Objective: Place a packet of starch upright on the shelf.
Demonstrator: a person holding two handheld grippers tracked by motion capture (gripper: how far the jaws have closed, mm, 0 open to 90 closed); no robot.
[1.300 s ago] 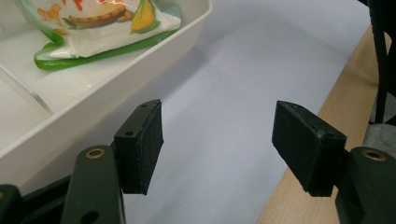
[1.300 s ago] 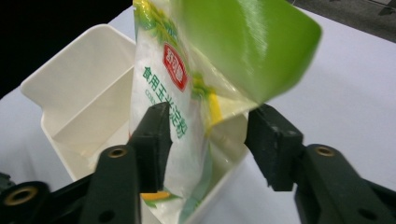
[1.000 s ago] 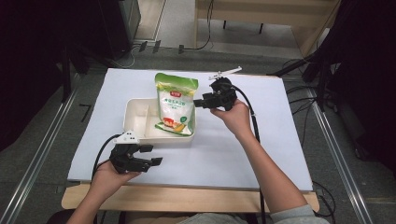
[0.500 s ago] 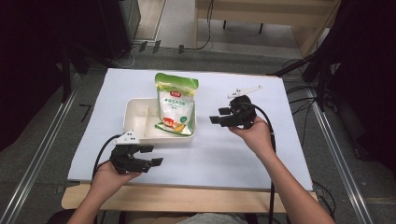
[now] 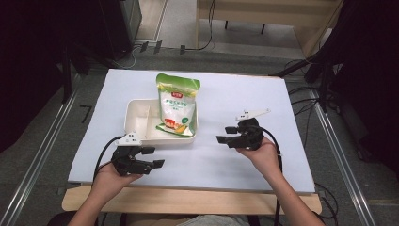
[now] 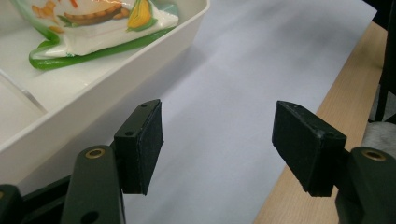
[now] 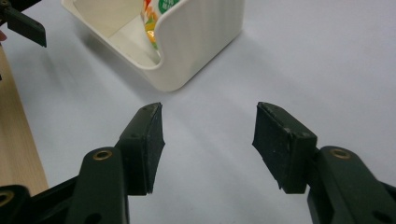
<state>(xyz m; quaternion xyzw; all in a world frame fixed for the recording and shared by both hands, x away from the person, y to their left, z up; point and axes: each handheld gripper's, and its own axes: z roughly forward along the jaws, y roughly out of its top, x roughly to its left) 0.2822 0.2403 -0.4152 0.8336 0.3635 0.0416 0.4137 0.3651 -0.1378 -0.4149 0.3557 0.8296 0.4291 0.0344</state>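
High view shows a white tray (image 5: pixel 136 115) at the middle of the table (image 5: pixel 235 94), with a green and white bag (image 5: pixel 178 106) lying in its right compartment, top edge over the far rim. Left gripper (image 5: pixel 150 157) rests near the tray's near-left corner, jaws apart and empty. Right gripper (image 5: pixel 227 135) is to the right of the tray, also spread and holding nothing. I judge the bag is placed and both hands idle; a next move would need a new target.

Pouch (image 5: pixel 177 104) in tray (image 5: pixel 136 117), mid-table; left claw (image 5: pixel 151 157) before tray, right claw (image 5: pixel 227 134) right of it.
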